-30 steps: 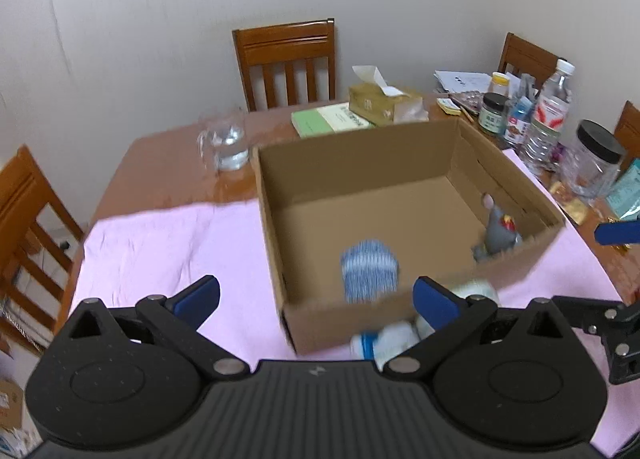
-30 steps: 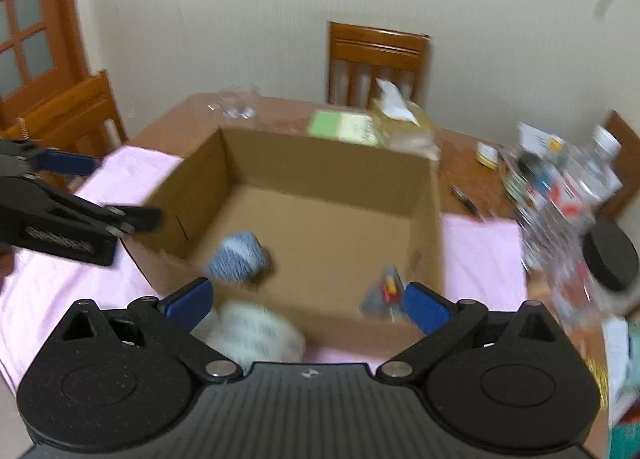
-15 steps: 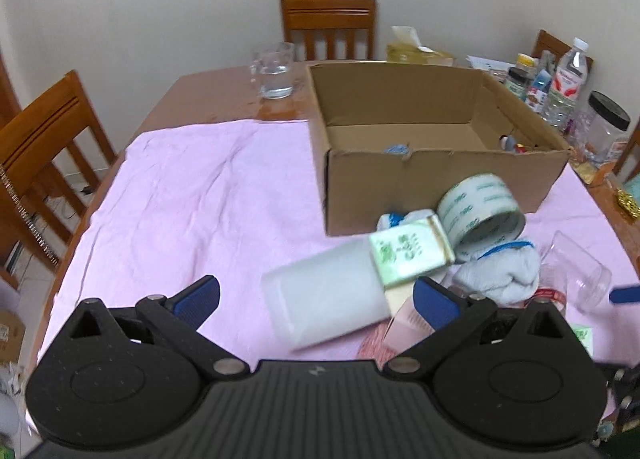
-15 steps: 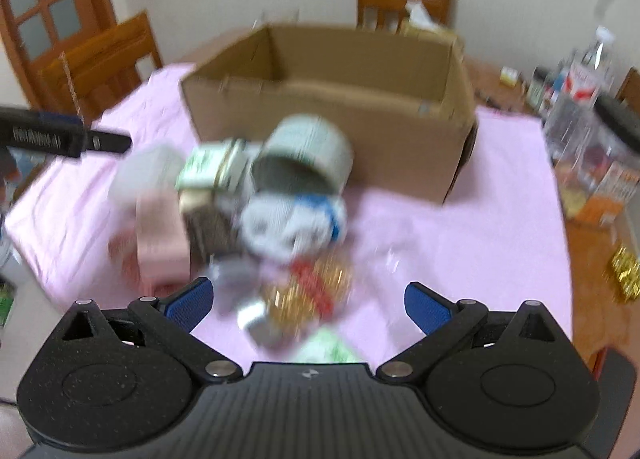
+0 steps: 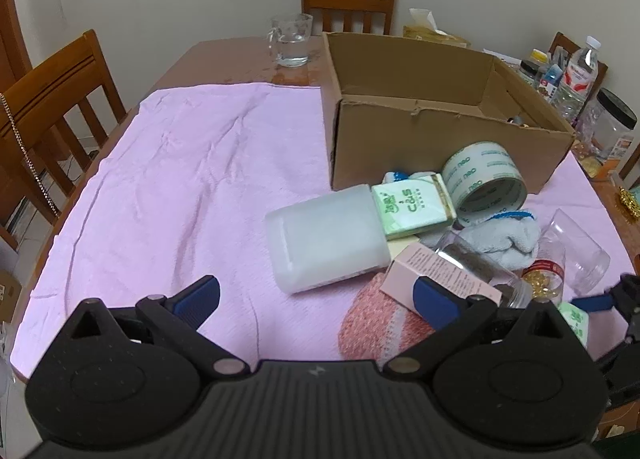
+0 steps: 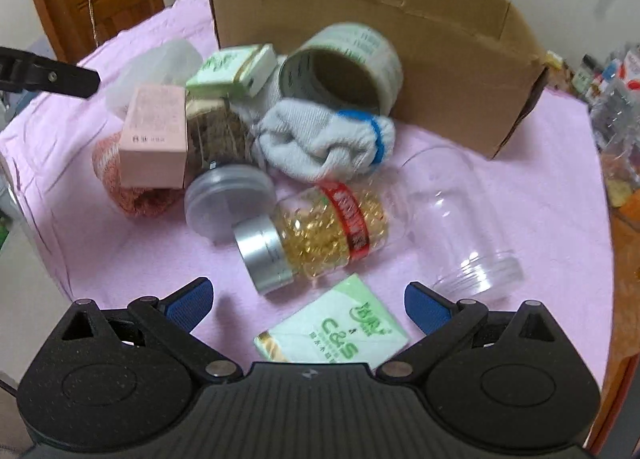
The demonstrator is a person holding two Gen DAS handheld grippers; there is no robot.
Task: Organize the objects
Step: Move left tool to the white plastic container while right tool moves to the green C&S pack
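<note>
Right wrist view: our right tongs [image 6: 306, 301] wide open, empty, above clear bottle of golden capsules with silver cap [image 6: 316, 229]. Left tongs [image 5: 316, 297] likewise open, empty. Brown cardboard box [image 6: 384, 43] behind heap. Risks: round bottle rolling off pads; empty clear plastic jar [image 6: 460, 219], touching it, getting knocked across pink cloth [image 6: 520, 155].

Pink cloth [image 5: 168, 179]; brown box [image 5: 420, 147]; grey sock [image 6: 320, 143], blue band.

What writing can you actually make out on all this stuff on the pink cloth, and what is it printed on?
"C&S": green tissue pack leaning on the frosted container.
"C&S": flat tissue pack between the right gripper's fingers.
Tape roll: green print, unreadable.
Pink box, capsule bottle's red band: too small or blurred.
</note>
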